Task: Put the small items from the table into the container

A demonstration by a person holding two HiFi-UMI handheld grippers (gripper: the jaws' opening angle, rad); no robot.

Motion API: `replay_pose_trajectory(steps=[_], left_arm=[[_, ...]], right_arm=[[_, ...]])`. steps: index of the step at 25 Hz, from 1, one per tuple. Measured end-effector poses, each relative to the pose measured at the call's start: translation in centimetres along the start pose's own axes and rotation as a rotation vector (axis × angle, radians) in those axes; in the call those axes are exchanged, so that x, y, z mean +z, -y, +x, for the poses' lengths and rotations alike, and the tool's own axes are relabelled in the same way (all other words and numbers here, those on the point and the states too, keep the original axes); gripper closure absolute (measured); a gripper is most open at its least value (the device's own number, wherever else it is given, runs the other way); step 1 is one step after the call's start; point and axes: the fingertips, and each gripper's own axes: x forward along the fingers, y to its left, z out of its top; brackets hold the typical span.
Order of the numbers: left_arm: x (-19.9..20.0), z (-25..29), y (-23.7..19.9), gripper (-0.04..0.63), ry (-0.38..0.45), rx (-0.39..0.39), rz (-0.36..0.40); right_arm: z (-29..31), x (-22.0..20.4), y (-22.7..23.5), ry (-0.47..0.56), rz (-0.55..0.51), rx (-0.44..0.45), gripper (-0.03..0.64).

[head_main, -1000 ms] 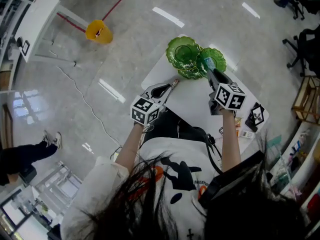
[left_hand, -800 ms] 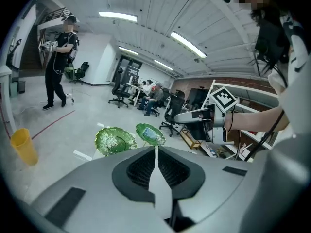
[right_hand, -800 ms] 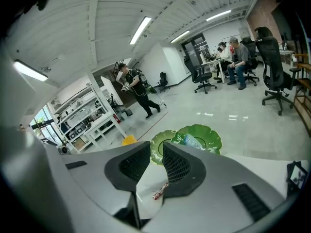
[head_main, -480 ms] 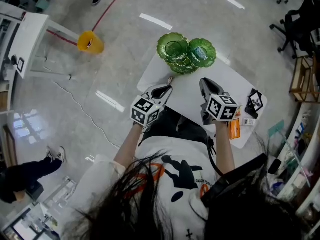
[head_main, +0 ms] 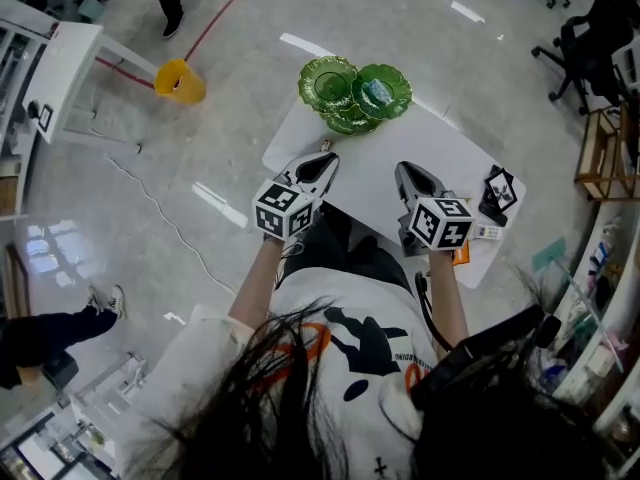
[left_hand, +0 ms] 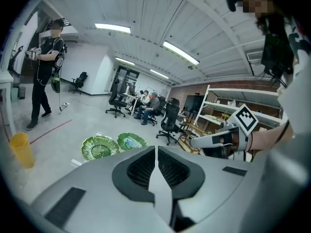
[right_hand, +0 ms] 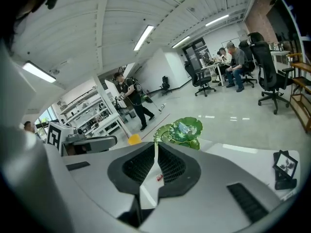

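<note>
Container (head_main: 322, 71) beyond empty, closing right gripper (right_hand: 156, 145)

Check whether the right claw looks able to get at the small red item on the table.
Probably yes. The small red item lies on bare table straight ahead of the right claw, with nothing between them. Its jaws are closing, empty, so they must reopen first.

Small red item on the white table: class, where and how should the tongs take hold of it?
Probably across its narrow middle, coming down from above: the small red item lies flat and alone on the table, leaving both sides free. Its finer shape is too small to tell.
</note>
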Motion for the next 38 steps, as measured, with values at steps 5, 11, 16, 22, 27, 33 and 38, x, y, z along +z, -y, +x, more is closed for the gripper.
replay_pose_trajectory(steps=[5, 11, 16, 22, 27, 33, 38], left_arm=[[-0.3, -1.4, 3.6, 0.584, 0.033, 0.014, 0.006], [-1.9, -2.3, 7.0, 0.584, 0.03, 0.035, 0.025], [-2.8, -2.9, 8.5, 0.584, 0.033, 0.059, -0.001], [-3.5, -3.5, 9.3, 0.586, 0.035, 0.083, -0.01], [-4.1, -4.7, 9.5, 0.584, 0.062, 0.08, -0.043], [-5.2, -5.2, 9.9, 0.584, 0.044, 0.094, -0.031], [-6.0, -6.6, 9.5, 0.584, 0.038, 0.125, -0.046]], right_arm=[[-3.4, -2.4, 0.1, -0.012, -0.025, 0.013, 0.583], [-6.0, -4.3, 0.3, -0.006, -0.027, 0.042, 0.584], [-7.2, -5.1, 0.4, -0.007, -0.028, 0.052, 0.584], [-8.2, -5.9, 0.5, -0.006, -0.024, 0.067, 0.584], [-8.7, -7.0, 0.0, -0.009, -0.026, 0.071, 0.584], [-9.0, -7.8, -0.1, -0.013, -0.015, 0.084, 0.584], [-8.4, -8.7, -0.9, -0.041, -0.014, 0.103, 0.584]])
